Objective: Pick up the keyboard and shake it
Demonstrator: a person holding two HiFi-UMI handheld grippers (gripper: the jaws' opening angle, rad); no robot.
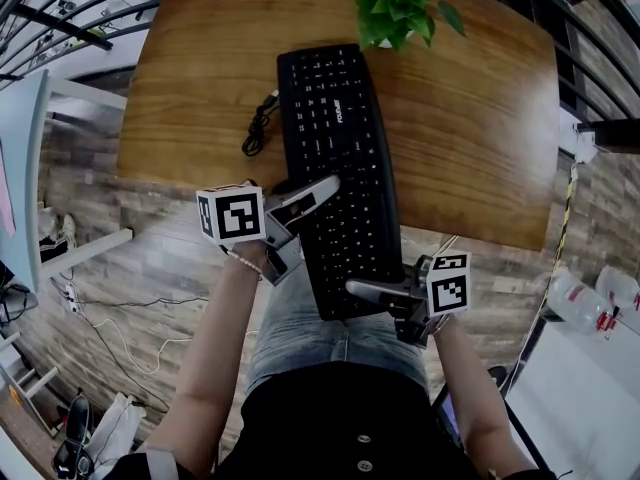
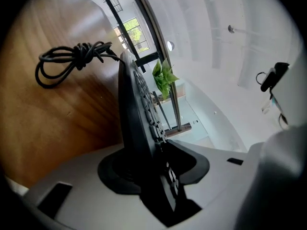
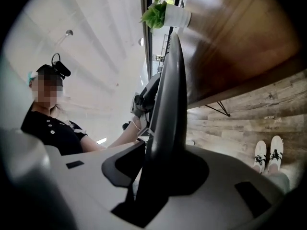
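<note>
Head view, looking steeply down: a person holds a black keyboard (image 1: 335, 138) with two grippers. The left gripper (image 1: 325, 184) pinches the keyboard's left long edge about halfway along. The right gripper (image 1: 356, 288) pinches the near right corner. In each gripper view the keyboard's thin edge stands between the jaws, with both pads pressed against it, so the jaws are partly closed and gripping.

The keyboard runs lengthwise away from the person. Its far end lies over a brown wooden table (image 1: 190, 78), just short of a green plant (image 1: 395, 3) in a white pot (image 3: 177, 16). Its near end hangs past the table's front edge, above the person's lap. Whether the far end rests on the table cannot be told. A black cable (image 1: 258, 123), coiled in a loose knot, lies on the table just left of the keyboard.

Below the table is a floor (image 1: 120, 258) of grey-brown wood planks. Black railings cross the top corners, and the right gripper view shows white shoes (image 3: 266, 153) on the planks. The room has pale walls and a white ceiling.

A small white logo (image 1: 340, 114) is printed among the keys, too small to read
</note>
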